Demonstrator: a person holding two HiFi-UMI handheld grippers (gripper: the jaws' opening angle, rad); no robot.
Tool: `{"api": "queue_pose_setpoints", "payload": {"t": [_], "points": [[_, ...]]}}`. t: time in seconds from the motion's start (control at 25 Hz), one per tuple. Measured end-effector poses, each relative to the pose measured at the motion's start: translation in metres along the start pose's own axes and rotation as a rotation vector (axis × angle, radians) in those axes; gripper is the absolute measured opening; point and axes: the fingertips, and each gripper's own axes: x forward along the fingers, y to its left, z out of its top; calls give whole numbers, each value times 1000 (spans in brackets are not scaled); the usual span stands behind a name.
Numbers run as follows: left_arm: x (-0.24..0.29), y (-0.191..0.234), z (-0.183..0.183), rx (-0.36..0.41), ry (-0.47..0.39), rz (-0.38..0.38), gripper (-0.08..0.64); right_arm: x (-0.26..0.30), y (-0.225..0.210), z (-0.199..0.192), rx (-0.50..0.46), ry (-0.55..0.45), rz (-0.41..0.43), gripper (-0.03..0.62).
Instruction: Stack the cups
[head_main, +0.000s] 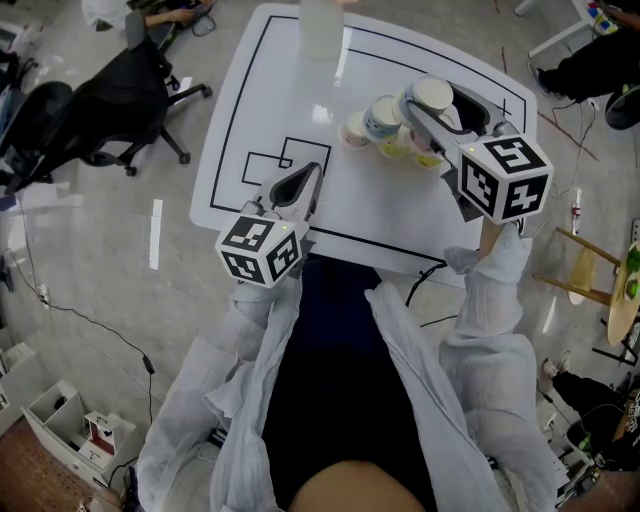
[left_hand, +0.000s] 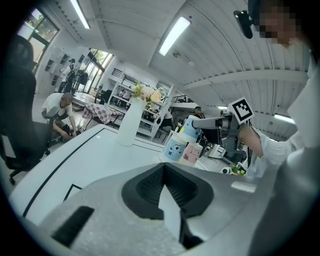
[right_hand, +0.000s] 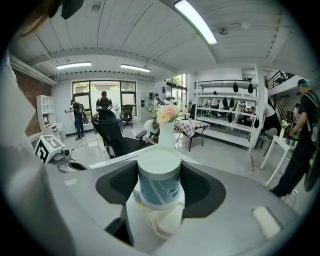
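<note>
Left tool clenched, empty, over near counter edge. Right tool grasps upturned blue cup, just above cup cluster, far right on counter.

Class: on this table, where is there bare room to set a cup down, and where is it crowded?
Free: the left side of the table, between the white vase and the left gripper; the strip in front of the standing cups. Crowded: right rear, where the right gripper holds a blue cup over them.
</note>
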Motion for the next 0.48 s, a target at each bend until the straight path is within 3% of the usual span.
{"api": "queue_pose_setpoints", "payload": {"t": [0.2,0.36,0.48], "points": [[1,1,0,-1,2,2,3,0,0,-1,1,2,13,289],[2,1,-1,-1,4,0,2,1,2,-5,-25,12,23,390],[3,1,-1,-1,5,-2,2,2,3,-5,-42,14,17,428]]}}
